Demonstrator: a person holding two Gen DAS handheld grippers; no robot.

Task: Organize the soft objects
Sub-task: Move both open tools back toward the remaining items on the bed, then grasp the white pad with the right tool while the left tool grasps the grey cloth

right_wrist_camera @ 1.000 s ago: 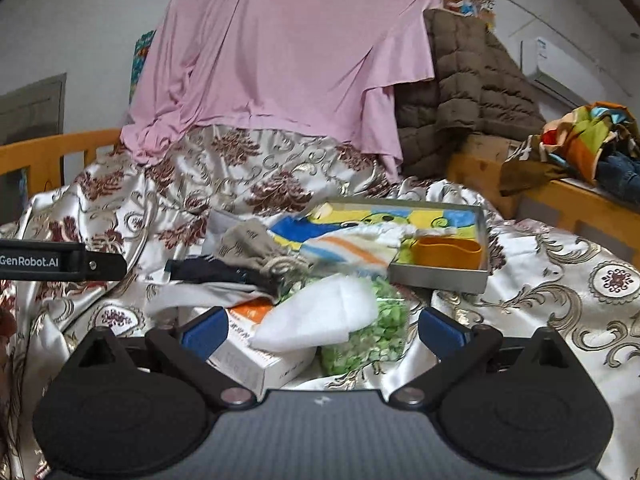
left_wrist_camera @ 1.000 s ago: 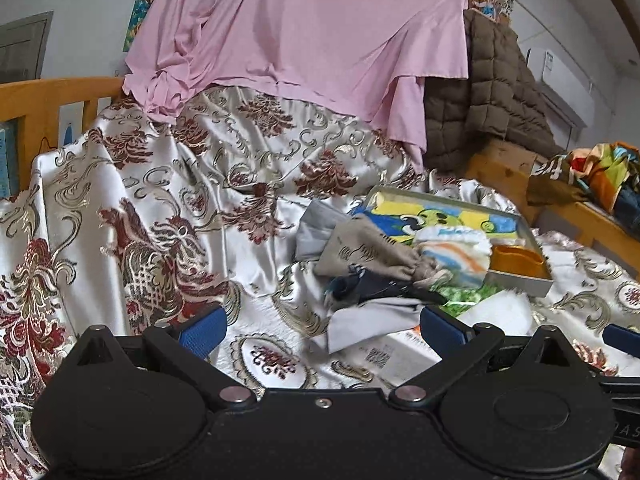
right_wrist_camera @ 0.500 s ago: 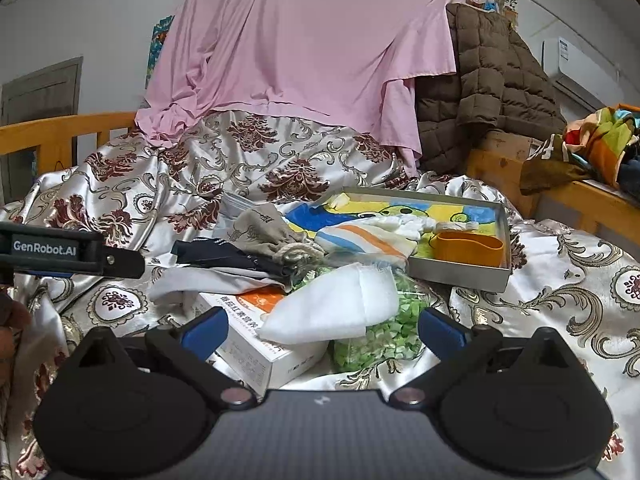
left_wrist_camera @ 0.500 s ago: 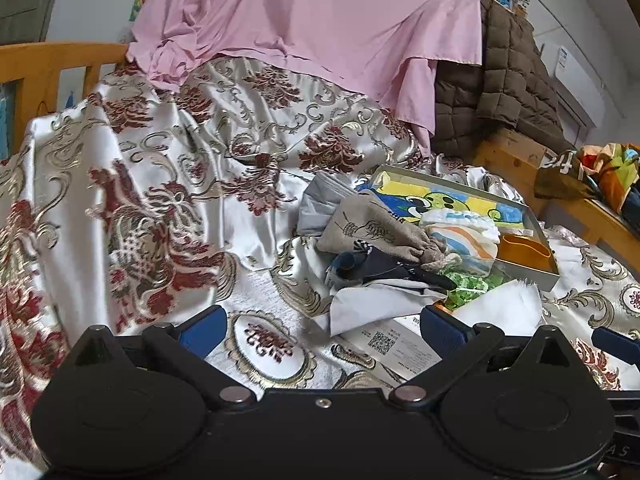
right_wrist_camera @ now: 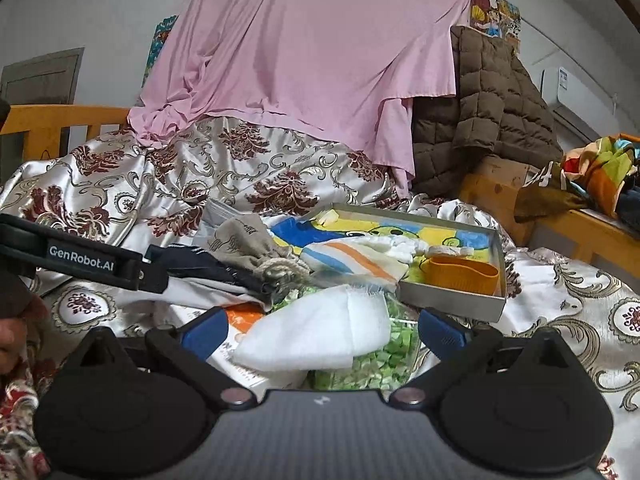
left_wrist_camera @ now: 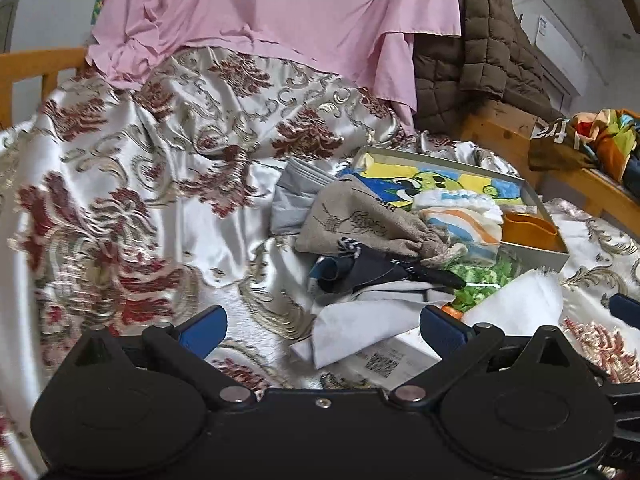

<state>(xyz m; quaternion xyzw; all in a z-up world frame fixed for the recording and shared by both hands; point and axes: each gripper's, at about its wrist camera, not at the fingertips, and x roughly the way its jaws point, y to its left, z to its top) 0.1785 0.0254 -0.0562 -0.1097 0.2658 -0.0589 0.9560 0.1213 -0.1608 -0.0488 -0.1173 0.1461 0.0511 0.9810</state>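
A heap of soft things lies on the patterned satin bedspread. In it are a beige drawstring pouch [left_wrist_camera: 360, 224] [right_wrist_camera: 244, 240], a dark navy cloth [left_wrist_camera: 360, 272] [right_wrist_camera: 208, 264], a pale grey cloth [left_wrist_camera: 372, 312] and a white gauze pad [left_wrist_camera: 516, 300] [right_wrist_camera: 320, 336] on a bag of green bits [right_wrist_camera: 360, 368]. A striped cloth [right_wrist_camera: 352, 260] hangs over the edge of the tin tray [right_wrist_camera: 448, 296]. My left gripper [left_wrist_camera: 322, 326] is open just short of the pale grey cloth. My right gripper [right_wrist_camera: 322, 330] is open with the gauze pad between its fingers, not clamped.
A white carton [left_wrist_camera: 384, 360] [right_wrist_camera: 236, 320] lies under the cloths. An orange cup [right_wrist_camera: 460, 274] stands in the tray. A pink sheet [right_wrist_camera: 300, 60] and a brown quilted jacket [right_wrist_camera: 492, 112] hang behind. A wooden bed rail [right_wrist_camera: 560, 224] runs at the right. A hand [right_wrist_camera: 12, 332] shows at lower left.
Both grippers have come forward and closer to the heap, so the cloths and gauze look larger. Both stay open; nothing has been picked up.
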